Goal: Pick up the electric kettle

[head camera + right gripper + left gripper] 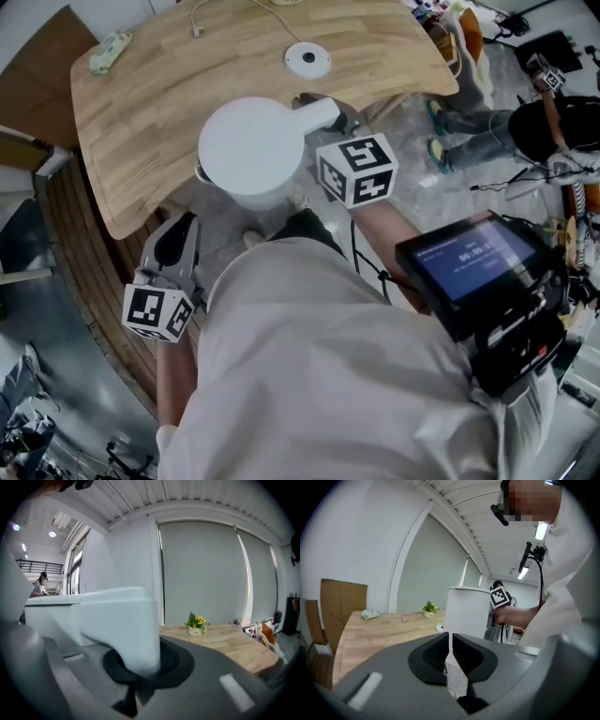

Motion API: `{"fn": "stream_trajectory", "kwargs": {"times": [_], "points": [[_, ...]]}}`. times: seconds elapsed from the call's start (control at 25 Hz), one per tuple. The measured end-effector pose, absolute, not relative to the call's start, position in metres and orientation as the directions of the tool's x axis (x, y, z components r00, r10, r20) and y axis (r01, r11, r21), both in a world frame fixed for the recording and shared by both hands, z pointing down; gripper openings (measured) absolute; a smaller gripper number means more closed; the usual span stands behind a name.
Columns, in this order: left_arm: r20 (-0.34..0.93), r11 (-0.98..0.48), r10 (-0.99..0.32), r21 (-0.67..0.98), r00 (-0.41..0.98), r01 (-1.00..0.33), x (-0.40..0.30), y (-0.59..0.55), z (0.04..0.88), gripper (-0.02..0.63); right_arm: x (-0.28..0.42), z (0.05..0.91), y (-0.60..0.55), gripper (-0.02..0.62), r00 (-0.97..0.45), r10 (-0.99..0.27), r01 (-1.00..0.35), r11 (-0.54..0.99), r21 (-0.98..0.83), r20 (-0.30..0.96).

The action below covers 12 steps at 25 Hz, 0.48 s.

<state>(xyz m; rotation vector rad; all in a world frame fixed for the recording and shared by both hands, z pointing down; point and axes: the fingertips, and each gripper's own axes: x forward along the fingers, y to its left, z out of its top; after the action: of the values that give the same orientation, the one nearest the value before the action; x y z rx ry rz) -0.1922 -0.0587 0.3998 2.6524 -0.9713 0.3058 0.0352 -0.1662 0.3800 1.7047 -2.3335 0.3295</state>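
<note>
— While the right claw (328,117) has hold of it, where is the electric kettle (251,150)?
— Over the near, curved edge of the desk (141,122), in front of the person, with part of its white body out past the wood. Its bottom is hidden, so I cannot tell whether it touches the desk.
— Which way does it stand?
— Upright: long axis vertical, round lid (246,141) facing up. The handle (314,114) sticks out sideways, toward the right of the head view, straight into the right claw.
— And the grip?
— In the right gripper view the jaws are clamped on the handle, which fills the gap between them.
— The left claw (176,230)?
— Low on the left, below the desk edge, apart from the kettle and pointing toward it. Its jaws are together, only a thin slit between them, nothing held.
— Anything else on the desk?
— The round base (307,59) lies farther back, apart from the kettle, and a small flower pot (196,626) stands at the far side.
</note>
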Motion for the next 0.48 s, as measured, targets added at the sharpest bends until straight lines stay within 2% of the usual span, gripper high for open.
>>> {"fn": "stream_trajectory", "kwargs": {"times": [0.48], "points": [[0.302,-0.736,-0.584,0.195,0.754,-0.648,-0.1847,-0.0587,0.3994,0.031,0.0391,0.378,-0.1622,0.044,-0.297,-0.901,-0.953,0.302,-0.036,0.315]]}}
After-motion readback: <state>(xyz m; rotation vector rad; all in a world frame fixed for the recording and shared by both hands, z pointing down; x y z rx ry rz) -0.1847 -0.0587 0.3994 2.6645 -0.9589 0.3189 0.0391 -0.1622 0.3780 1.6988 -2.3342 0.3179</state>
